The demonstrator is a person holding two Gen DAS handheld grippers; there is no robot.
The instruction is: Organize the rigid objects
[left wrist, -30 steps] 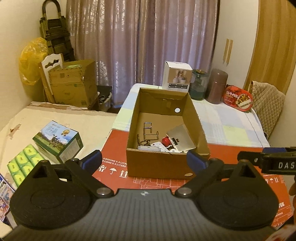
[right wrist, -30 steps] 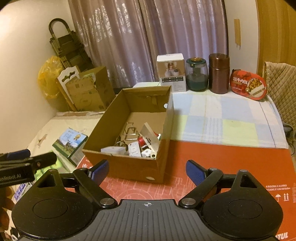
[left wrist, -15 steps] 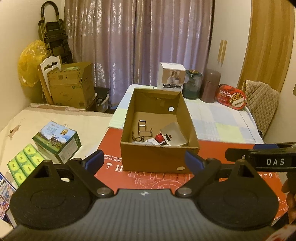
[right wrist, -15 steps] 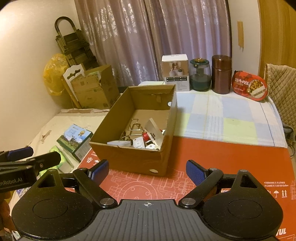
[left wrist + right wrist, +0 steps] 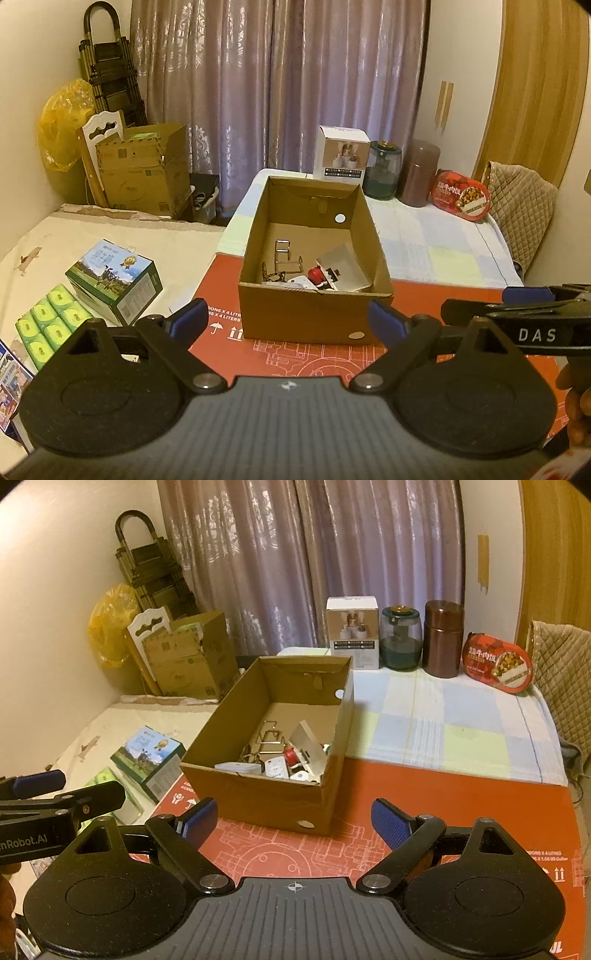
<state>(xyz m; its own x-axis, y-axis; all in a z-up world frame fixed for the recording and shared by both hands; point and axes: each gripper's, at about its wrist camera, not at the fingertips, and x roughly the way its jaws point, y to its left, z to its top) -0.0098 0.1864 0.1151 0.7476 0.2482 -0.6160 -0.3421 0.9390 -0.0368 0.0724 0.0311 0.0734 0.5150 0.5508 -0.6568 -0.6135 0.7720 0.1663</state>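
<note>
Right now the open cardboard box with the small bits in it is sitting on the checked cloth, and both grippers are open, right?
Not quite: the cardboard box sits on the red sheet, as the right wrist view shows; the checked cloth lies behind it. Both grippers, left and right, are open.

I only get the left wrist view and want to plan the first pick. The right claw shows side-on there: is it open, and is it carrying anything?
Observer: The right claw stands wide open with nothing between its pads, short of the cardboard box.
Operator: The box's near wall blocks my view. What lies right behind it?
Observer: A flat white piece lies near the left corner, with a white plug-like block beside it.
</note>
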